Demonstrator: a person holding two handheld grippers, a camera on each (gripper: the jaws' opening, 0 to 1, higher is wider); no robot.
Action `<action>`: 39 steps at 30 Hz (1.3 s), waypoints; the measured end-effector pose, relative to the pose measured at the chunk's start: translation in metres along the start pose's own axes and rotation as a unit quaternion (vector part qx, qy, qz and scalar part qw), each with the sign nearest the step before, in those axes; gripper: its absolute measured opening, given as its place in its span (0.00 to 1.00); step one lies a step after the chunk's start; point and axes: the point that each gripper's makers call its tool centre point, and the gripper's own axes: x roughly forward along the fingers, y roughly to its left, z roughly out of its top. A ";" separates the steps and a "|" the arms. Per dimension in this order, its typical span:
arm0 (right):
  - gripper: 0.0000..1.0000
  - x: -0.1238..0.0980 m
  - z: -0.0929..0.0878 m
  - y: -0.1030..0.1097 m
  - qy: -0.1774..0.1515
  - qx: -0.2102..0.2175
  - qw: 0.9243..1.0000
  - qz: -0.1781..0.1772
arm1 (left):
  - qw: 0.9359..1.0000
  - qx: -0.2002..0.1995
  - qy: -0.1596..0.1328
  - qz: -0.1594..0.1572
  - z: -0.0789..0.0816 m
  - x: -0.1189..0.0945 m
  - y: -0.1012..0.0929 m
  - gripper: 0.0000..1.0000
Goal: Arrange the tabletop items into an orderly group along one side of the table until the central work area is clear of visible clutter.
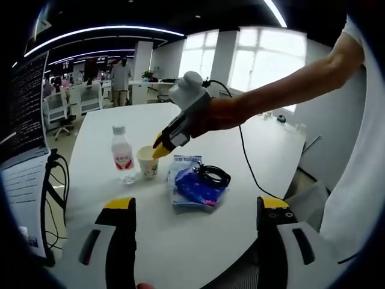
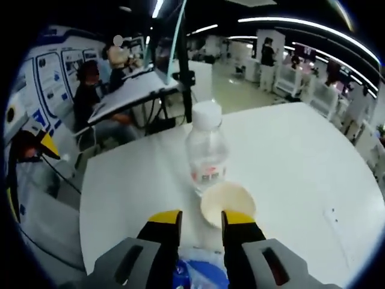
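Right gripper [image 1: 157, 146]: jaws narrowly parted, brought to paper cup [image 1: 148, 161] rim beside bottle [image 1: 123, 154], apparently for regrouping.
Left gripper [image 1: 195, 211]: jaws spread wide, nothing held.

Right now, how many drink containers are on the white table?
2: a water bottle near the table's edge, and a paper cup right beside it, at the right claw. None seems hidden.
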 end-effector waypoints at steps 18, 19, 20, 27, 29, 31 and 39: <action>0.25 -0.063 -0.056 -0.029 -0.020 0.082 0.995 -0.054 | 1.000 -0.011 0.003 -0.008 -0.006 0.009 -0.016 0.82; 0.25 -0.067 -0.060 -0.027 -0.020 0.084 0.995 -0.057 | 1.000 -0.011 0.004 -0.009 -0.006 0.010 -0.017 0.82; 0.26 -0.070 -0.064 -0.027 -0.020 0.087 0.994 -0.059 | 1.000 -0.010 0.005 -0.010 -0.006 0.010 -0.017 0.82; 0.26 -0.104 -0.093 -0.035 -0.027 0.109 0.990 -0.088 | 1.000 -0.010 0.009 -0.021 -0.006 0.021 -0.024 0.81; 0.26 -0.113 -0.100 -0.046 -0.028 0.113 0.989 -0.095 | 1.000 -0.013 0.009 -0.023 -0.006 0.024 -0.026 0.81; 0.27 -0.121 -0.107 -0.049 -0.029 0.118 0.987 -0.101 | 1.000 -0.013 0.011 -0.026 -0.005 0.027 -0.028 0.81; 0.29 -0.158 -0.140 -0.059 -0.037 0.142 0.981 -0.127 | 0.999 -0.007 0.020 -0.037 -0.005 0.043 -0.037 0.80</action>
